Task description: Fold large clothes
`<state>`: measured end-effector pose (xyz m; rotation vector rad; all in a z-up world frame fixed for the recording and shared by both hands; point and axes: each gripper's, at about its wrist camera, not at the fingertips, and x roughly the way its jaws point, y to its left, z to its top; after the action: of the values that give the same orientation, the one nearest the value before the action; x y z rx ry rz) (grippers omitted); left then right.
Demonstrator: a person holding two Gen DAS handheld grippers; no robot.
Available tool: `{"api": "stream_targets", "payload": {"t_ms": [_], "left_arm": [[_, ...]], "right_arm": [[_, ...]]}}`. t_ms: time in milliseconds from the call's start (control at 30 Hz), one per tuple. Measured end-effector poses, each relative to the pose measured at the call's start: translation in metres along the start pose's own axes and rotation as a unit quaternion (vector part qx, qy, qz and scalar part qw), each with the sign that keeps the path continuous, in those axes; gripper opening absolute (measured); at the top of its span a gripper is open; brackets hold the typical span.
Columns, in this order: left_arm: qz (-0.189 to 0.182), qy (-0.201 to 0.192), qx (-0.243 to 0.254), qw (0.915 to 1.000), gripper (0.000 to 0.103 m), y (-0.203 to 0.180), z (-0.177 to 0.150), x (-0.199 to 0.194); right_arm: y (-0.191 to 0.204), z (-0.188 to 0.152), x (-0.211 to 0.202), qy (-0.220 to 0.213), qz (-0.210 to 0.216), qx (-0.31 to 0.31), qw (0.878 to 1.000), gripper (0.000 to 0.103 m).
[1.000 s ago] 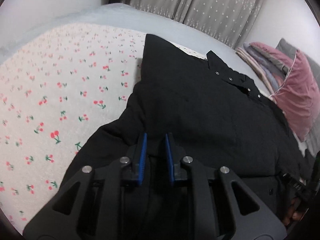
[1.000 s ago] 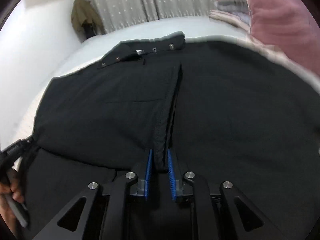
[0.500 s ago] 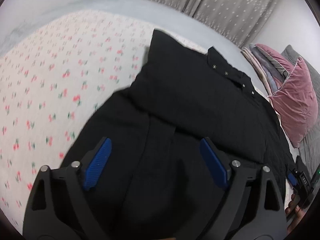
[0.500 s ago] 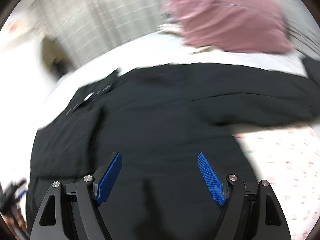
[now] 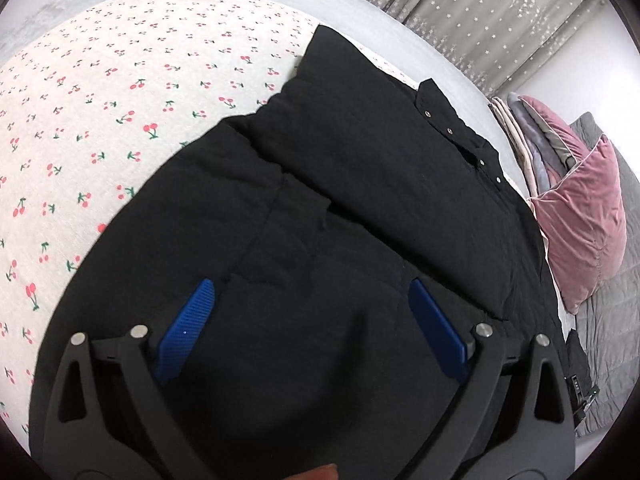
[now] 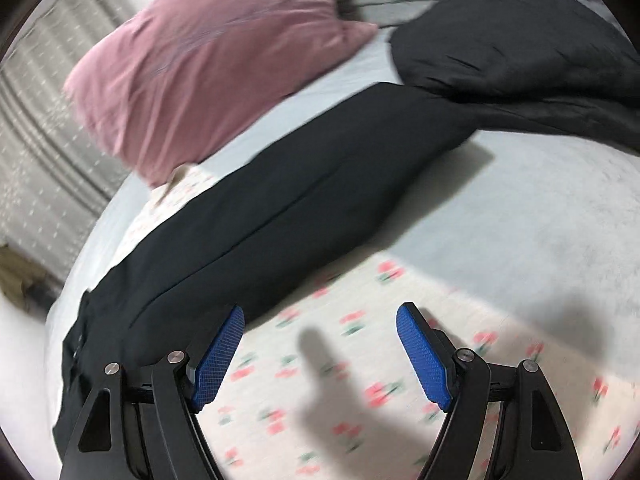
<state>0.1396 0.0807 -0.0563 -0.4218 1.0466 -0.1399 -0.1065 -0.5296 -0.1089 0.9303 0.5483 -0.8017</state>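
Observation:
A large black padded coat (image 5: pixel 360 200) lies spread on the cherry-print sheet (image 5: pixel 100 100), its snap-button collar (image 5: pixel 460 136) toward the far right. One panel is folded over the body. My left gripper (image 5: pixel 310 286) hovers above the coat's lower part; its jaws are opening and the blue pads (image 5: pixel 188 328) touch no cloth. In the right wrist view the coat's long sleeve (image 6: pixel 300 184) stretches diagonally across the bed. My right gripper (image 6: pixel 320 310) is open over the bare cherry sheet (image 6: pixel 360 360) just beside the coat's edge, with nothing between its fingers.
A pink pillow (image 6: pixel 200 64) lies beyond the sleeve, seen also as the pink pillow (image 5: pixel 584 216) at right. A dark grey bundle (image 6: pixel 512 40) sits at the sleeve's far end. Folded textiles (image 5: pixel 520 132) are stacked near grey curtains (image 5: pixel 500 12).
Both grippers let go of the black cloth and opened wide. The right one swung off the coat's body to the sheet beside the sleeve. The left one shifted slightly and rolled.

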Motion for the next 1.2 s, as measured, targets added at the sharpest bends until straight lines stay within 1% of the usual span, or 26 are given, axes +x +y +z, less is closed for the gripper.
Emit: {"api": "stream_targets", "payload": {"t_ms": [67, 100, 267, 333, 367, 400, 433, 467, 533, 633, 700, 800, 867, 933, 967, 1000, 1033, 1067, 1100, 1133, 1200], "left_arm": [[0.008, -0.003, 0.002, 1.0, 0.098, -0.003, -0.002, 0.001], [0.014, -0.005, 0.005, 0.9999, 0.098, -0.005, -0.002, 0.003], [0.031, -0.009, 0.022, 0.9992, 0.098, -0.011, -0.003, 0.007], [0.035, -0.012, 0.029, 0.9989, 0.098, -0.013, -0.003, 0.008], [0.038, -0.013, 0.032, 0.9987, 0.098, -0.014, -0.003, 0.008], [0.04, -0.014, 0.033, 0.9985, 0.098, -0.015, -0.004, 0.009], [0.042, -0.015, 0.035, 0.9984, 0.098, -0.016, -0.005, 0.009], [0.043, -0.015, 0.036, 0.9983, 0.098, -0.017, -0.005, 0.009], [0.043, -0.017, 0.036, 0.9983, 0.098, -0.018, -0.006, 0.009], [0.034, -0.028, 0.039, 0.9983, 0.098, -0.02, -0.006, 0.005], [0.016, -0.039, 0.039, 0.9983, 0.098, -0.021, -0.006, -0.001], [-0.002, -0.044, 0.038, 0.9983, 0.098, -0.024, -0.006, -0.007], [-0.007, -0.042, 0.042, 0.9982, 0.098, -0.027, -0.007, -0.008], [-0.019, -0.037, 0.046, 0.9981, 0.098, -0.029, -0.009, -0.008], [-0.024, -0.036, 0.05, 0.9978, 0.098, -0.03, -0.01, -0.009], [-0.026, -0.033, 0.06, 0.9973, 0.098, -0.033, -0.01, -0.01], [-0.029, -0.031, 0.07, 0.9966, 0.098, -0.035, -0.011, -0.01], [-0.035, -0.031, 0.083, 0.9954, 0.098, -0.038, -0.011, -0.011], [-0.043, -0.034, 0.096, 0.9939, 0.098, -0.04, -0.011, -0.012], [-0.05, -0.034, 0.109, 0.9922, 0.098, -0.043, -0.012, -0.014], [-0.062, -0.025, 0.133, 0.9889, 0.099, -0.05, -0.014, -0.014]], "right_arm": [[-0.016, 0.008, 0.005, -0.009, 0.017, 0.012, 1.0, 0.08], [-0.021, 0.012, 0.008, -0.021, 0.03, 0.014, 0.999, 0.08], [-0.026, 0.018, 0.013, -0.039, 0.037, -0.002, 0.999, 0.079], [-0.024, 0.017, 0.015, -0.044, 0.04, 0.001, 0.998, 0.074], [-0.024, 0.019, 0.016, -0.046, 0.05, 0.004, 0.998, 0.059], [-0.024, 0.02, 0.017, -0.044, 0.062, 0.006, 0.997, 0.035], [-0.024, 0.022, 0.018, -0.037, 0.086, 0.014, 0.996, 0.024], [-0.023, 0.022, 0.017, -0.038, 0.096, 0.019, 0.994, 0.013], [-0.018, 0.021, 0.006, -0.063, 0.103, 0.017, 0.993, 0.009], [0.0, 0.022, -0.016, -0.098, 0.118, -0.009, 0.988, 0.007], [0.016, 0.021, -0.033, -0.121, 0.141, -0.035, 0.982, 0.006], [0.048, 0.014, -0.06, -0.146, 0.158, -0.089, 0.972, 0.005], [0.063, 0.009, -0.07, -0.148, 0.158, -0.107, 0.97, 0.006], [0.07, 0.004, -0.072, -0.133, 0.15, -0.096, 0.975, 0.008], [0.07, 0.003, -0.069, -0.123, 0.142, -0.084, 0.979, 0.015], [0.066, 0.003, -0.064, -0.111, 0.128, -0.069, 0.983, 0.035], [0.058, 0.003, -0.055, -0.096, 0.094, -0.044, 0.99, 0.049], [0.049, 0.001, -0.049, -0.091, 0.07, -0.023, 0.993, 0.08], [0.039, 0.004, -0.044, -0.093, 0.045, 0.003, 0.995, 0.086], [0.027, 0.006, -0.04, -0.098, 0.027, 0.026, 0.994, 0.086], [0.005, 0.012, -0.031, -0.087, 0.008, 0.061, 0.994, 0.086]]}}
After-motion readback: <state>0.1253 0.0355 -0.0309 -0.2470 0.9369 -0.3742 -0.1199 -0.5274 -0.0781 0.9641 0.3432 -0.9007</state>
